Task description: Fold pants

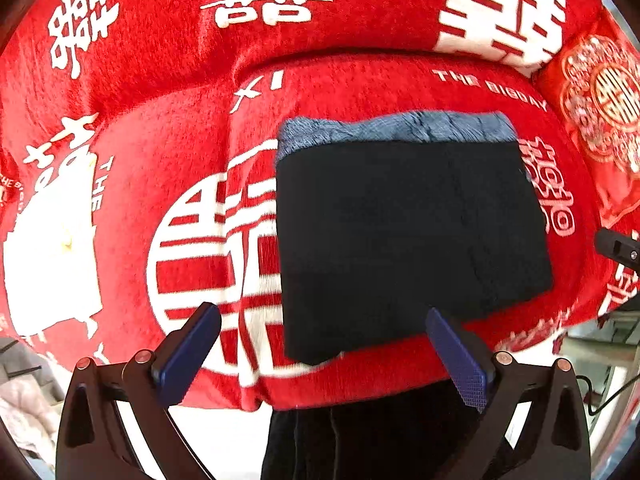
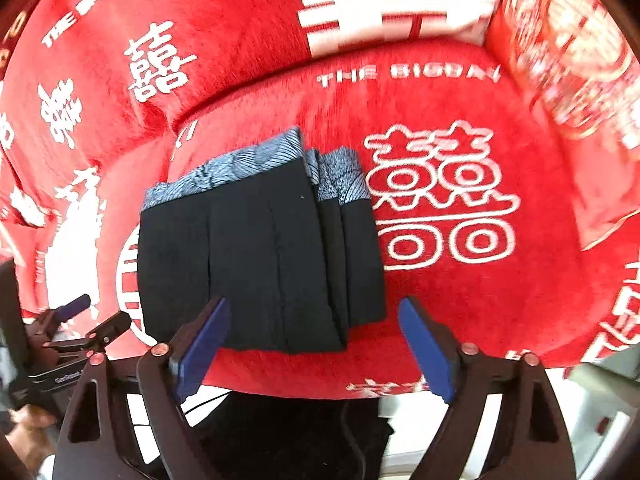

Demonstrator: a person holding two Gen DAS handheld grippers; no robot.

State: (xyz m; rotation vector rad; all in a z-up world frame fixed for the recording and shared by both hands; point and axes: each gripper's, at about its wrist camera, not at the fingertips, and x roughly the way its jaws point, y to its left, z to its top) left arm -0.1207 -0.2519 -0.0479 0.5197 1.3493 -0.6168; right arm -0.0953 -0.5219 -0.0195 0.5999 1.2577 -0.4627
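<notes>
The pants point(image 1: 412, 240) lie folded into a compact dark rectangle on the red blanket point(image 1: 168, 128) that covers what looks like a sofa seat, the blue patterned waistband stacked along the far edge. In the right wrist view the layers show stepped along the right side — several thicknesses laid one on another, which suggests to me that the folding is done or close to it, and that the bundle sits there because it was set down as a finished pile.

The left hand-held gripper point(image 1: 324, 356) hangs above the near edge of the bundle with its blue pads spread wide and nothing between them; the near left corner of the pants shows in the gap below it, clear of both pads. The right hand-held gripper point(image 2: 316, 344) is likewise spread apart and empty, over the near right part of the pants, whose front hem shows between its fingers without touching them.

Both point steeply down at the cloth, neither in contact — a stance that reads as letting go, not reaching for another grasp
</notes>
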